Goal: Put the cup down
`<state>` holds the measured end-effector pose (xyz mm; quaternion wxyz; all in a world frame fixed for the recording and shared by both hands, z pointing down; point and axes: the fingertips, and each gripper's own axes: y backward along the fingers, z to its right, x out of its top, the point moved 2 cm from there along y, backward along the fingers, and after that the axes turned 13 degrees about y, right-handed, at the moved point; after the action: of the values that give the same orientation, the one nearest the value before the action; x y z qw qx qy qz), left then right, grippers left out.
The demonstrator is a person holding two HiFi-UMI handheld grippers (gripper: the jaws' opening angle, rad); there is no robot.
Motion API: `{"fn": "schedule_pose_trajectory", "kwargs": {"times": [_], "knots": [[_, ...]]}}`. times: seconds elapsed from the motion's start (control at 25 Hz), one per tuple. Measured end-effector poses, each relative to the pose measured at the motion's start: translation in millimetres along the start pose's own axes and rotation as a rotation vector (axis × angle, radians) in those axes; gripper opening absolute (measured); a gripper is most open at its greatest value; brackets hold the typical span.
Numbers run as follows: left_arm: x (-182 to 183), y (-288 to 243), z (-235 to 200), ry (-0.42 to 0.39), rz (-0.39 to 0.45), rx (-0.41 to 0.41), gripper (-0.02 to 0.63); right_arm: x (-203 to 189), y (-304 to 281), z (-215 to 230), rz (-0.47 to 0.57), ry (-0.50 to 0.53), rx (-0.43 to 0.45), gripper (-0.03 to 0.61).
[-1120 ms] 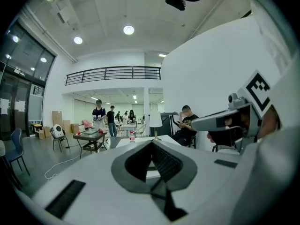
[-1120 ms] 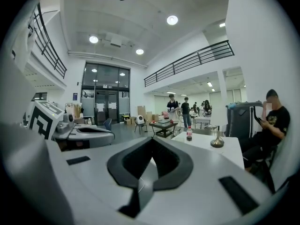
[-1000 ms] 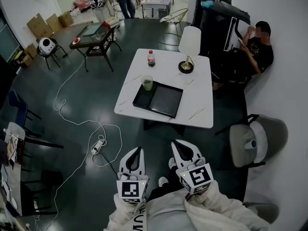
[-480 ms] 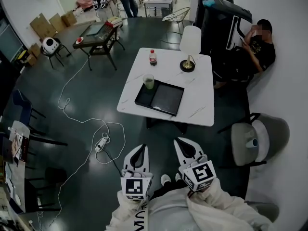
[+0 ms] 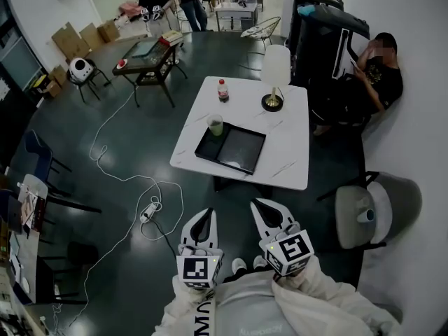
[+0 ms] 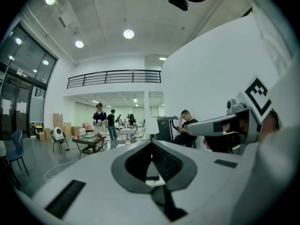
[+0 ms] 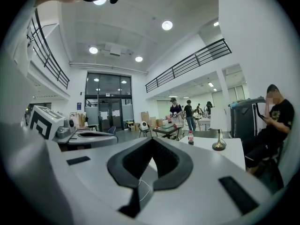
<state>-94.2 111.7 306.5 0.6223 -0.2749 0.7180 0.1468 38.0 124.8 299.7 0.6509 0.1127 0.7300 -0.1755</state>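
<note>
1. we saw both grippers held low near the bottom of the head view, close to the person's body, side by side and pointing toward the white table.
2. the left gripper had its jaws pressed together at the tips. nothing sat between them, and only the room showed through the gap behind the tips.
3. the right gripper looked the same in its own view: its jaws met at the tips and it carried nothing.
4. the cup stood upright on the table, clear-walled with a greenish fill. it was well apart from both grippers, and neither touched it.
5. it stood at the far left corner of the black tray. from the head view we could not tell whether it stood inside the rim or just against it.
6. the tray lay flat on the left half of the table, its long side running across the tabletop.
7. a bottle with a red label stood upright near the table's far left edge.
8. to its right on the far side stood a table lamp with a white shade and a round dark base.
9. a seated person leaned by the wall beyond the table's right side.
10. a grey chair stood right of the table, nearer to us.
11. a power strip lay on the dark floor left of the grippers.
</note>
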Motion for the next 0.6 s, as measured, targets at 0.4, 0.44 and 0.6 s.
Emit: {"fn": "schedule_pose_trajectory", "kwargs": {"times": [0.4,0.44,0.6], "knots": [[6.8,-17.0,39.5,-0.04,-0.003,-0.018,0.011,-1.4,15.1,27.0,0.013,-0.032,0.012,0.005],[6.7,-18.6,41.8,-0.045,-0.004,-0.019,0.011,-1.7,15.8,28.9,0.014,-0.032,0.012,0.006],[10.4,-21.5,45.9,-0.055,0.002,-0.015,0.011,-1.2,17.0,32.1,0.017,-0.034,0.014,0.006]]}}
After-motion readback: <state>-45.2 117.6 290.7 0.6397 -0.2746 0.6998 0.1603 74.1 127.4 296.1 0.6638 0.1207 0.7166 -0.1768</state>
